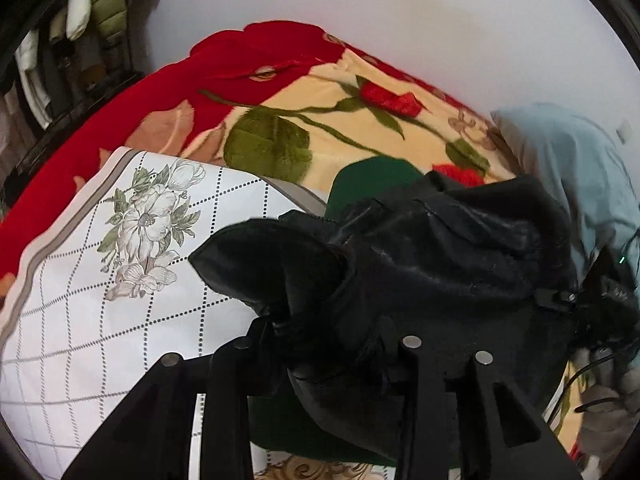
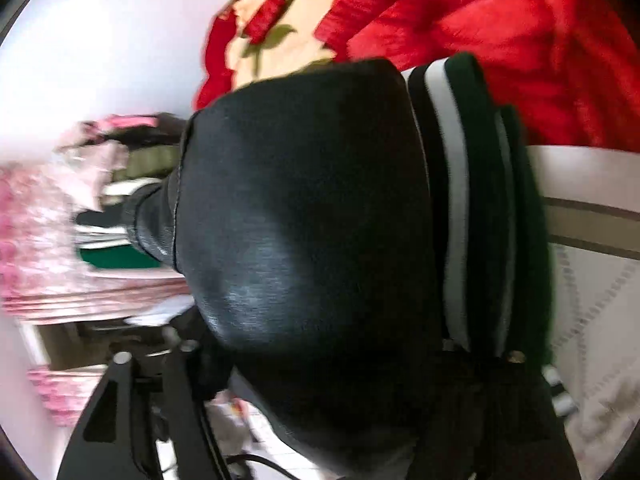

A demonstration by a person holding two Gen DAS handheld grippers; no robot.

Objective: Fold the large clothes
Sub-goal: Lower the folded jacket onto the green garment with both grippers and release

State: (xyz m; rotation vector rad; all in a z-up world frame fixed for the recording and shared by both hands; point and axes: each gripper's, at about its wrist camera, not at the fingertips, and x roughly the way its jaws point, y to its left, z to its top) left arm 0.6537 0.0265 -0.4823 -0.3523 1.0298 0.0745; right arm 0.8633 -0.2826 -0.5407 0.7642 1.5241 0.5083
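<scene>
Spread beneath everything: a floral blanket (image 1: 320,128), cream with red roses and green leaves, edged in red, backed by a pale wall (image 1: 400,8). Lying over it ahead and to the left of the left gripper (image 1: 328,344): a white quilted sheet (image 1: 100,280) with a dotted diamond grid and a grey flower print. Hanging at far upper left: puffy coats (image 1: 96,4) on a rack.

Bunched directly between the left gripper's fingers: a black jacket (image 1: 420,260) with a leathery sheen, one fold sticking out leftward, the bulk heaped forward and to the right. Clamped on the fabric, fingers close together with cloth filling the gap. Peeking out behind and below the bundle: green cloth (image 1: 372,176). Off to the far right: someone in a light blue top (image 1: 580,176).

From the right wrist, heavily blurred: same black jacket (image 2: 304,208) filling the space straight ahead of the right gripper (image 2: 320,354), a green-and-white striped cuff band (image 2: 460,200) on its right side. Draped over the fingers, so grip state impossible to tell. Red blanket edge (image 2: 500,40) beyond, pink patterned fabric (image 2: 36,248) far left.
</scene>
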